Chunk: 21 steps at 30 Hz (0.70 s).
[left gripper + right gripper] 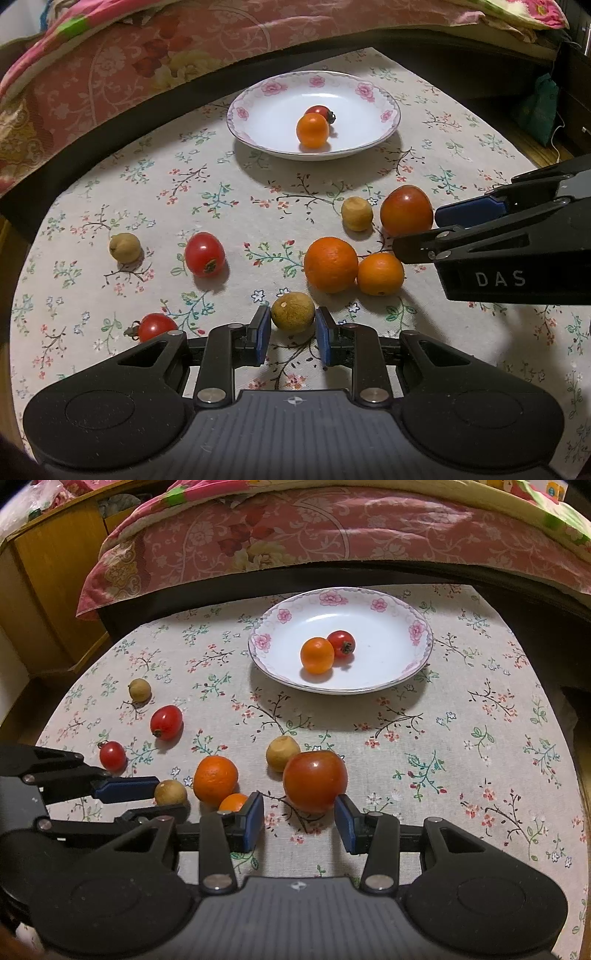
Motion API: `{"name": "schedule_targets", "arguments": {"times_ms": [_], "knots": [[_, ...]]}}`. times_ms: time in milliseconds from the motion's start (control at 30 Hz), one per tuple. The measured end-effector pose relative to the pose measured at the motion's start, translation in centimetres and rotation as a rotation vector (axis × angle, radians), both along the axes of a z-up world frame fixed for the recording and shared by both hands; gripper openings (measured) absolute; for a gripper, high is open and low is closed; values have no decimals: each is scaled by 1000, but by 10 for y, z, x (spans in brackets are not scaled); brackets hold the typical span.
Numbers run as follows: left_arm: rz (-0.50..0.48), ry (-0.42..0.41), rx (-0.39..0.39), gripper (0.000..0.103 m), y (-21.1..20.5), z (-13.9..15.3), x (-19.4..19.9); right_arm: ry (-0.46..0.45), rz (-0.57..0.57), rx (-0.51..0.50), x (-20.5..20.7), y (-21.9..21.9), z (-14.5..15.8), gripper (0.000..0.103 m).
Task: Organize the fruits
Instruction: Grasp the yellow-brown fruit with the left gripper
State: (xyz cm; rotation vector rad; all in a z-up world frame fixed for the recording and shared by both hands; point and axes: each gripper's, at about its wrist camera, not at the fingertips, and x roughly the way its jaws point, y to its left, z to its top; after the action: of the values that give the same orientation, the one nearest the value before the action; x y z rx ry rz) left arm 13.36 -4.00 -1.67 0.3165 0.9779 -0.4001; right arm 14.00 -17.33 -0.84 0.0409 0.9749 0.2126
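Note:
My left gripper (293,314) is shut on a small brown-green round fruit (293,316) that rests on the flowered tablecloth; the right wrist view shows this gripper (171,795) low at the left. My right gripper (299,808) stands open around a large red tomato (315,780). Its right pad is at the tomato's edge, and cloth shows between the left pad and the tomato. A white plate with pink flowers (258,642) at the far side holds a small orange (317,655) and a cherry tomato (341,644).
Loose on the cloth lie a big orange (330,264), a small orange (380,274), two brown fruits (357,213) (125,248), a red tomato (204,254) and a cherry tomato (157,326). A quilted bed (295,535) borders the far edge, with a wooden cabinet (48,572) at the left.

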Motion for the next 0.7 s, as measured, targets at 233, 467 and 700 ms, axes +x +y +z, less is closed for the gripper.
{"name": "schedule_targets", "arguments": {"times_ms": [233,467,700], "knots": [[-1,-1,2,33,2,0,0,-1,1,-4,-1,1,0,36],[-2,-2,4,33,2,-1,-1,-4,3,-13,-1,2,1,37],[4,-2,2,33,5,0,-2,-5,13,-19,-2,3,2,43]]}}
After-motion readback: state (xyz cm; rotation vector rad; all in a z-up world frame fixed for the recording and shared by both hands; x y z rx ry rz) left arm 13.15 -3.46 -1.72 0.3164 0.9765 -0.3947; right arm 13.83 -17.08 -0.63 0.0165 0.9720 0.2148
